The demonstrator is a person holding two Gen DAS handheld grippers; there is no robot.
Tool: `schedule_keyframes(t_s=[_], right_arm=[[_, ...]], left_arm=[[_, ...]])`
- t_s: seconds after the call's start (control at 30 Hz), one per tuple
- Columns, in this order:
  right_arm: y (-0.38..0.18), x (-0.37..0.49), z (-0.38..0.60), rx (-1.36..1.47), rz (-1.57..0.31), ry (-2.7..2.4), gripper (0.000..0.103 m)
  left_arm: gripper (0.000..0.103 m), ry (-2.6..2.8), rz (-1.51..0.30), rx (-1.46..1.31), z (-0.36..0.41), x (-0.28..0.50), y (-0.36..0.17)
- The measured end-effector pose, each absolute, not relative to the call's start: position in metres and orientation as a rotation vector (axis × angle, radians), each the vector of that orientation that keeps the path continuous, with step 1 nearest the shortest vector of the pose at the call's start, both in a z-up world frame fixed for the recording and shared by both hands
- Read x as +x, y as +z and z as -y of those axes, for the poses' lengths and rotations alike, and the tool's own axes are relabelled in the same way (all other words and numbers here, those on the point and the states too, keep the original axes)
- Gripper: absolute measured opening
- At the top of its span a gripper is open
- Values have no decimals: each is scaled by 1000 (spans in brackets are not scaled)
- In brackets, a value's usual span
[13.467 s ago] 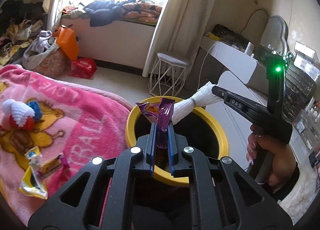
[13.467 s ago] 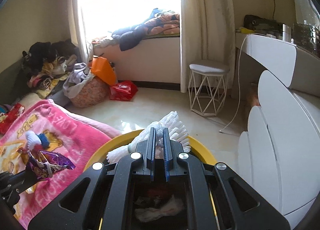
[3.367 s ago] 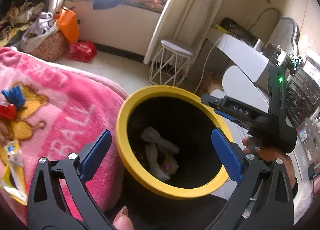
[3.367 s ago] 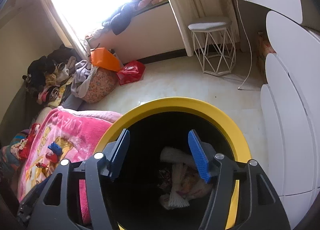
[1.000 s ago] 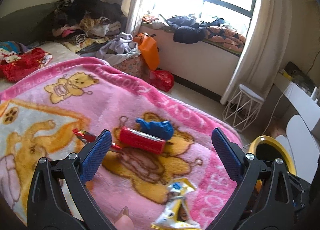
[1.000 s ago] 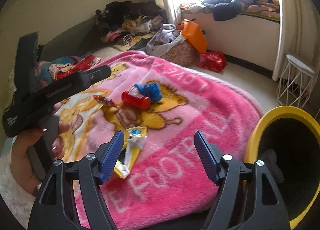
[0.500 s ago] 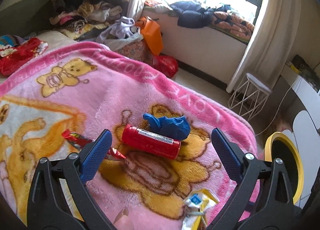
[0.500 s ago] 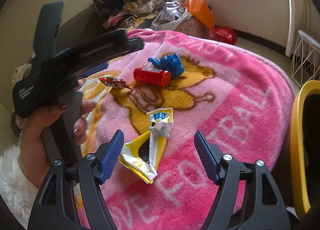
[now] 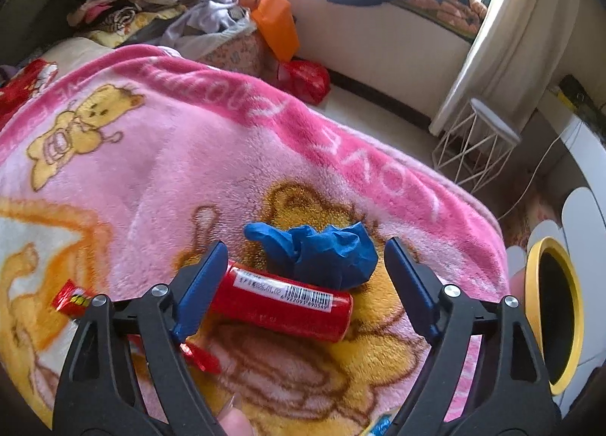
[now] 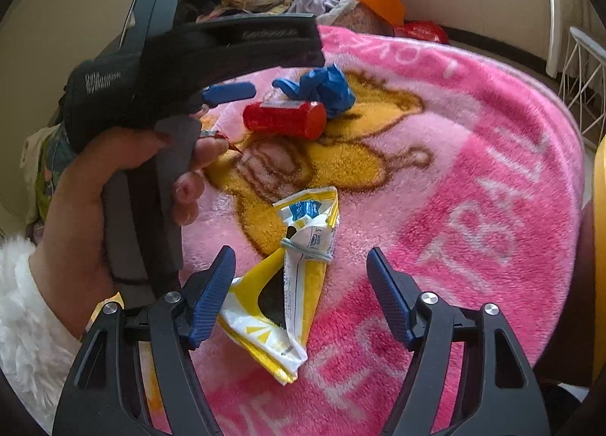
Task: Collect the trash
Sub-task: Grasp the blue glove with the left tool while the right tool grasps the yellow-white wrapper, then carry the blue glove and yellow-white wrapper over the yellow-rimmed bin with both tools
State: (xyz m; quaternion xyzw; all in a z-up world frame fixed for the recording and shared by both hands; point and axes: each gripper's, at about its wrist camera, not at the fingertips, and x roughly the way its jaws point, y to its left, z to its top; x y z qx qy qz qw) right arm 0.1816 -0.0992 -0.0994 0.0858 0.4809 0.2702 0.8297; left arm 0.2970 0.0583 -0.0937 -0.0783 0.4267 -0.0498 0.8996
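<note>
- The left claw [image 9: 303, 280] is seen wide over the pink blanket [image 9: 170, 155] on the bed, its jaws just narrowed a little, nothing gripped
- A red tube [image 9: 282, 309] is framed between its pads, untouched, a crumpled blue glove [image 9: 322, 250] resting against the tube's far side
- A small red wrapper [image 9: 72, 301] is spotted left of that claw
- The right claw [image 10: 301, 290] is held open and empty above a yellow-and-white snack bag [image 10: 288, 284] lying flat on the blanket
- The yellow-rimmed bin [image 9: 553, 307] is glimpsed beyond the bed's right edge

Pink blanket [image 9: 159, 155], red tube [image 9: 280, 307], blue glove [image 9: 322, 250], yellow wrapper [image 10: 288, 284]
</note>
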Motion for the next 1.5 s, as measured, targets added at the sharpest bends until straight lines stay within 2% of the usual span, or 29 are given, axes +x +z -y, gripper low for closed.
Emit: schedule_keyframes(t_s=[0.13,0.2,0.23,0.3,0.37,0.47,0.57,0.83,1.5], right_arm=[[-109,188,101,232,-1058,591,55],[-110,188,103,256,-1064,612,42],[-110,188,104,267,-1067,625,41],[-109,187,108,276,-1069,629,34],[-108,186,113,295,-1072,637,32],[-102,185,127,326,-1060,628,31],[-95,183,142,342,-1035,616,31],[-73,182,179,322,-933,552,30],[-48,185,238,374,-814,481,30]], left_arm=[[75,-102,-915,-167,-56,306,-103],[70,-98,-925,-158,-53,310,-106],[67,-97,-931,-155,-52,312,-108],[57,-97,-934,-158,-51,314,-109],[42,-90,-936,-169,-50,314,-110],[24,-85,-937,-158,-44,312,-114],[13,-76,-931,-154,-41,310,-114],[6,-98,-862,-223,-38,285,-96],[5,-177,-705,-240,-2,206,-48]])
